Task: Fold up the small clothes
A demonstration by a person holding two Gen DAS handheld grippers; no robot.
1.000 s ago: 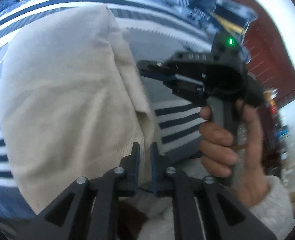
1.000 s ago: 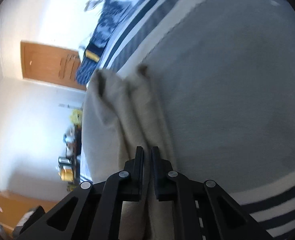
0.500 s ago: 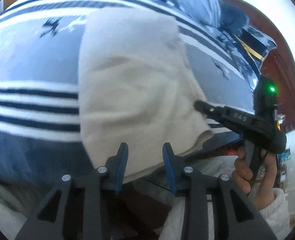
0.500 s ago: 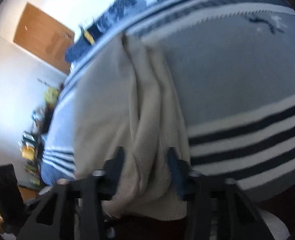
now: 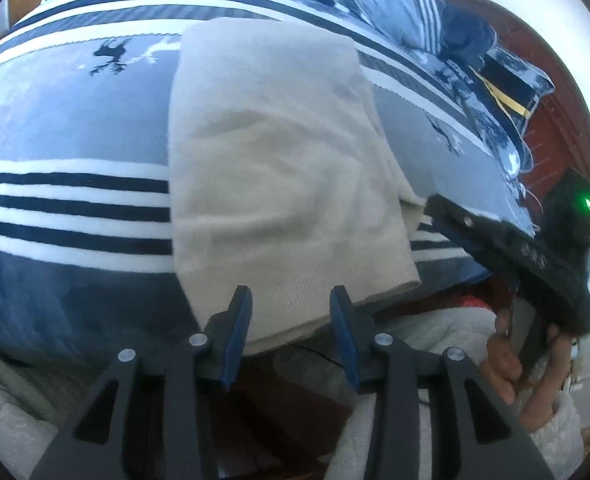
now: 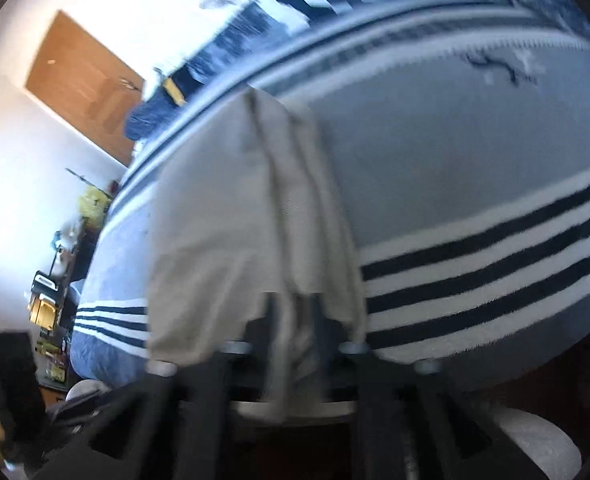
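Note:
A beige knitted garment (image 5: 279, 168) lies folded into a long strip on the blue-and-white striped blanket (image 5: 67, 200). My left gripper (image 5: 291, 312) hangs just off the garment's ribbed near hem. Its jaws are opening, and the blue pads (image 5: 239, 312) stand apart without pressing on the cloth. A hand holds my right gripper (image 5: 495, 240) at the garment's right edge. In the blurred right wrist view the garment (image 6: 223, 240) runs away from my right gripper (image 6: 295, 320). Those jaws are also opening, with a loose fold of cloth between them.
Blue patterned pillows (image 5: 475, 52) and a dark wooden headboard (image 5: 555, 120) lie beyond the garment. A wooden door (image 6: 83, 80) and cluttered shelves (image 6: 51, 288) stand at the far side. The bed's near edge and a white fleece sleeve (image 5: 555, 432) sit below the grippers.
Both grippers were shut on the garment a second ago; both have since parted their jaws and drawn back toward the bed's edge. The garment now lies flat.

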